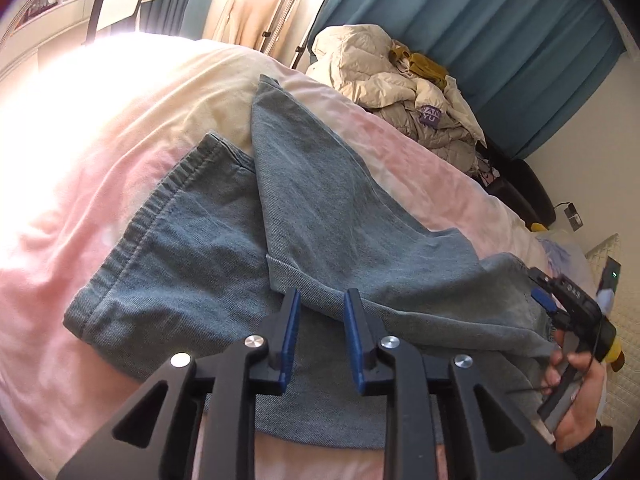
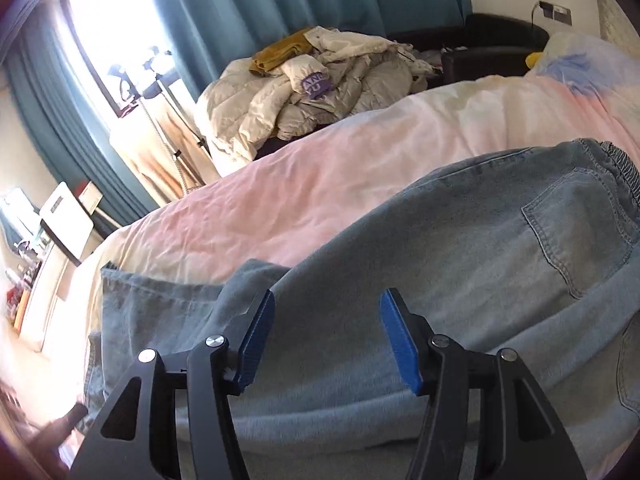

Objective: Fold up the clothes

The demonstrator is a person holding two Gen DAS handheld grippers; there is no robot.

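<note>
The jeans point(image 1: 320, 216) lie part-folded on the bed point(image 1: 100, 208); both grippers' jaws are open, empty; a leg hem must be gripped next

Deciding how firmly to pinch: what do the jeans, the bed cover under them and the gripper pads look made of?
Jeans: faded blue denim, going by the twill weave, stitched patch pocket and gathered elastic waistband.
Bed cover: thin matte woven fabric, probably cotton, pink and cream, finely wrinkled.
Pads: blue, ribbed, likely rubber or printed plastic; both the left gripper and right gripper are open.
</note>
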